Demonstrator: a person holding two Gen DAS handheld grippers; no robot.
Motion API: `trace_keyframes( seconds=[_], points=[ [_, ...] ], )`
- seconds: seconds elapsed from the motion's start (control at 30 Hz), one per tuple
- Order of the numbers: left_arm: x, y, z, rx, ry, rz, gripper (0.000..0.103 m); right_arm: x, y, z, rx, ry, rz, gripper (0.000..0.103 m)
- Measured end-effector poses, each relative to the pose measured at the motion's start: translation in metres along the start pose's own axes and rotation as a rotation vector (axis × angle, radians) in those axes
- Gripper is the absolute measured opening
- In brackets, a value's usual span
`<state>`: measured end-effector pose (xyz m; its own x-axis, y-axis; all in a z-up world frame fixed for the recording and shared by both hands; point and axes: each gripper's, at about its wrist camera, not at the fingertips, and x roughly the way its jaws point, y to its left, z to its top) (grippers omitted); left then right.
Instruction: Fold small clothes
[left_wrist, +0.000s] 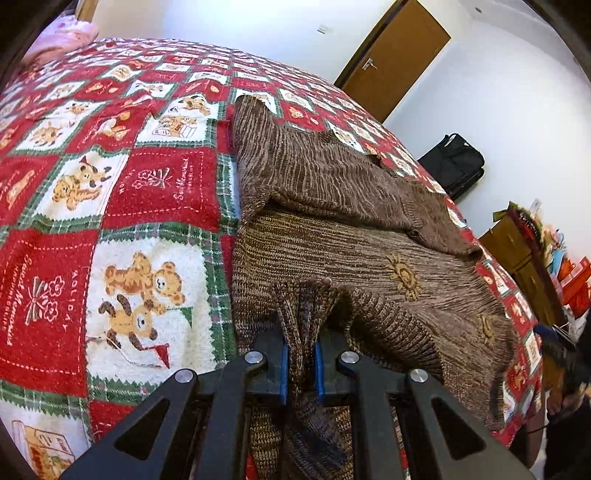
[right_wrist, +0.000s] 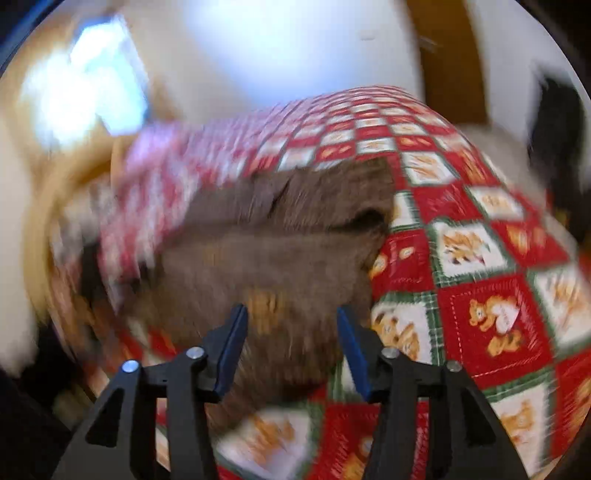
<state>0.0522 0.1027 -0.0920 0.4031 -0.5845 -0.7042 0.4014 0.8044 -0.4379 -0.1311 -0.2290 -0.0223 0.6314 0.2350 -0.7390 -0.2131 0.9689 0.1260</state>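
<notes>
At six o'clock in the left wrist view, the left gripper (left_wrist: 300, 363) pinches a bunched fold of the brown marled knitted sweater (left_wrist: 332, 229), its blue-padded jaws pressed onto the wool. Beyond, toward twelve o'clock, the rest of the garment lies on the red, white and green teddy-bear patchwork bedspread (left_wrist: 110, 184), one part already folded over the body. The right gripper (right_wrist: 291, 332) hovers over the sweater's near edge, jaws spread with nothing between them; that view is badly blurred. My judgement: a fold is in hand, the left side carrying its edge across. Next, the left hand should lay the held fold flat and let go, while the right takes a fresh edge.
</notes>
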Motion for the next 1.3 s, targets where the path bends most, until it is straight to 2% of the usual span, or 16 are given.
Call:
trace_keyframes(
  seconds=[0.07, 0.17, 0.27, 0.33, 0.47, 0.6, 0.67, 0.7, 0.73, 0.77, 0.87, 0.93, 1.07, 1.13, 1.23, 1.3],
  points=[
    [0.005, -0.001, 0.002, 0.001, -0.002, 0.008, 0.011, 0.004, 0.026, -0.014, -0.192, 0.055, -0.051, 0.055],
    [0.004, 0.001, -0.001, 0.000, -0.004, 0.019, 0.011, 0.007, 0.067, -0.041, -0.552, 0.104, -0.144, 0.055],
    [0.005, 0.000, -0.001, 0.013, 0.002, 0.029, 0.011, 0.017, 0.091, -0.072, -0.954, 0.141, -0.288, 0.055],
    [0.005, -0.001, -0.001, 0.020, 0.005, 0.035, 0.011, 0.027, 0.091, -0.078, -1.083, 0.183, -0.304, 0.055],
    [0.006, -0.004, 0.000, 0.032, 0.011, 0.050, 0.011, 0.047, 0.104, -0.087, -1.311, 0.255, -0.199, 0.056],
    [0.008, -0.005, 0.002, 0.038, 0.019, 0.057, 0.011, 0.063, 0.121, -0.103, -1.537, 0.278, -0.116, 0.055],
    [0.007, -0.005, 0.001, 0.036, 0.018, 0.058, 0.011, 0.070, 0.125, -0.106, -1.599, 0.302, -0.067, 0.049],
    [0.007, -0.004, 0.001, 0.033, 0.015, 0.056, 0.011, 0.072, 0.123, -0.103, -1.603, 0.340, -0.031, 0.035],
    [0.006, -0.004, 0.000, 0.028, 0.010, 0.051, 0.011, 0.075, 0.123, -0.096, -1.560, 0.392, -0.005, 0.019],
    [0.005, -0.002, -0.001, 0.022, 0.001, 0.043, 0.011, 0.080, 0.119, -0.088, -1.492, 0.451, 0.004, 0.014],
    [0.003, 0.001, -0.004, 0.002, -0.017, 0.022, 0.011, 0.078, 0.110, -0.071, -1.300, 0.500, 0.063, 0.011],
    [0.000, 0.002, -0.003, -0.014, -0.021, 0.013, 0.011, 0.074, 0.097, -0.046, -1.063, 0.494, 0.140, 0.010],
    [-0.010, 0.000, 0.003, -0.032, -0.048, -0.037, 0.010, 0.061, 0.048, 0.015, -0.567, 0.313, 0.218, 0.010],
    [-0.012, -0.003, 0.009, -0.026, -0.060, -0.032, 0.010, 0.057, 0.018, 0.042, -0.351, 0.209, 0.237, 0.010],
    [-0.007, -0.003, 0.018, -0.040, -0.060, -0.013, 0.010, 0.059, -0.031, 0.067, 0.006, 0.076, 0.199, 0.010],
    [0.002, 0.001, 0.020, -0.065, -0.043, 0.004, 0.010, 0.074, -0.078, 0.070, 0.277, 0.033, 0.180, 0.010]
  ],
)
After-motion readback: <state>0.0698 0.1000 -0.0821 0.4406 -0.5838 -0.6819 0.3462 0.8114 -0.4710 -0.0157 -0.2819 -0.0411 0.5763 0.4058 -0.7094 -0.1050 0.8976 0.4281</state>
